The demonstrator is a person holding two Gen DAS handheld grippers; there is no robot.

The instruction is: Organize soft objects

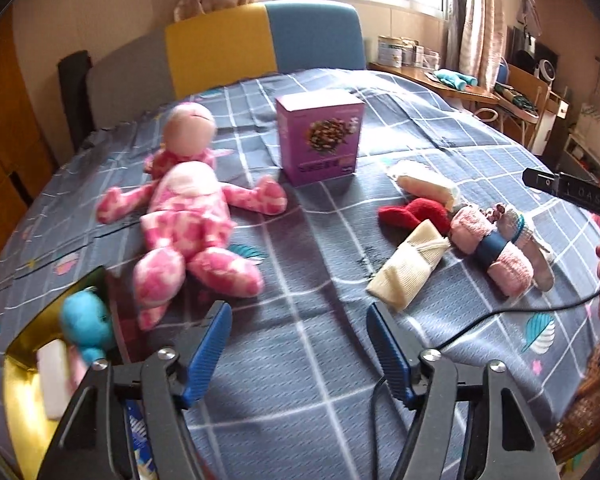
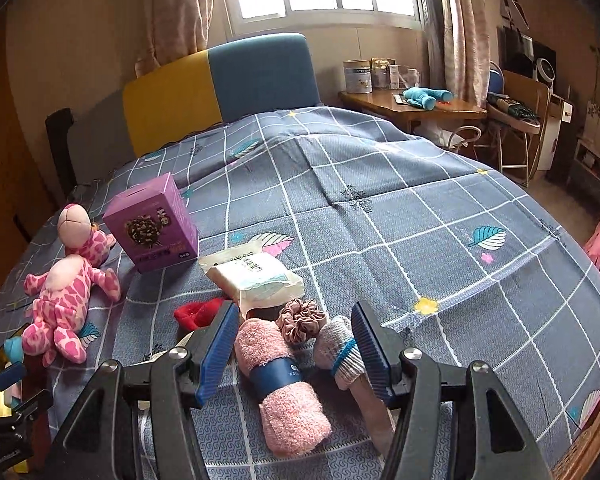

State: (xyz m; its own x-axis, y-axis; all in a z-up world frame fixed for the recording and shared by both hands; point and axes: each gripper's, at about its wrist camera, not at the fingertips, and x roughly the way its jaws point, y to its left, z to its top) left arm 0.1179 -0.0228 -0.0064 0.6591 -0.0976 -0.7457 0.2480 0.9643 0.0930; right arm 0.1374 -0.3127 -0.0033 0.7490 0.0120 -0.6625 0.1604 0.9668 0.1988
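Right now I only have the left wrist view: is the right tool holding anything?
Observer: No. The right tool is open and grips nothing.
Operator: What is near it?
Observer: A pink towel roll with a blue band and a grey sock lie between its jaws.
Operator: Anything beyond those?
Observer: A dusty-pink scrunchie sits just past the roll's far end.
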